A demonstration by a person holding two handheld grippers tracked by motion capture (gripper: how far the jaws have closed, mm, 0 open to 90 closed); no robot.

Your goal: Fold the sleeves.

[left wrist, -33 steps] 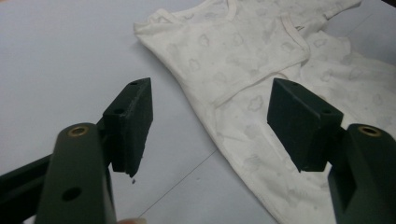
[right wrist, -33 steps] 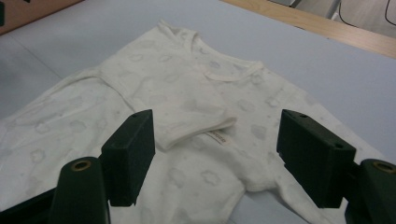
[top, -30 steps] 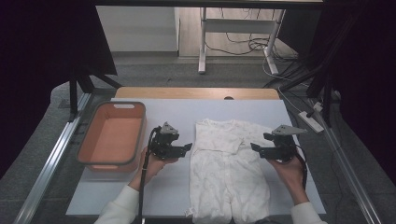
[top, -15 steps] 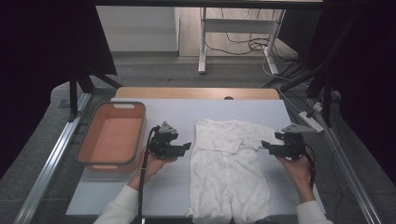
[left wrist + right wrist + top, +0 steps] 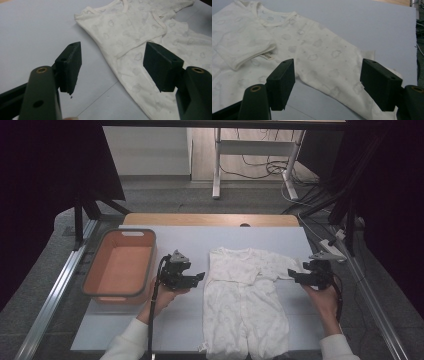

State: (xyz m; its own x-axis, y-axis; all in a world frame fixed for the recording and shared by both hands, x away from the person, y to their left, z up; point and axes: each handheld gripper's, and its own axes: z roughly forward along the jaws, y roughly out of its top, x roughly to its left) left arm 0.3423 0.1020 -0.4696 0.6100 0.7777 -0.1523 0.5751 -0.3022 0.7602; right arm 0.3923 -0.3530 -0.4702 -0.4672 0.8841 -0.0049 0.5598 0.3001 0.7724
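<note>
White-topped table (image 5: 150, 320) with a wooden far edge, on grey carpet floor (image 5: 165, 200). Pale wall (image 5: 145, 150) behind, desk legs (image 5: 218, 165) and loose cables (image 5: 260, 169) beyond. Dark curtains (image 5: 45, 170) both sides.

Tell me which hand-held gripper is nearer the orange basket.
Left. The left hand-held gripper sits just right of the orange basket; the right hand-held gripper is beyond the white baby suit.

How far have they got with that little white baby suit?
Early on. One sleeve of the baby suit is already folded across its chest. The right gripper is open at the other sleeve, seemingly next; the left gripper waits open beside it. The legs lie unfolded, and the basket holds nothing.
</note>
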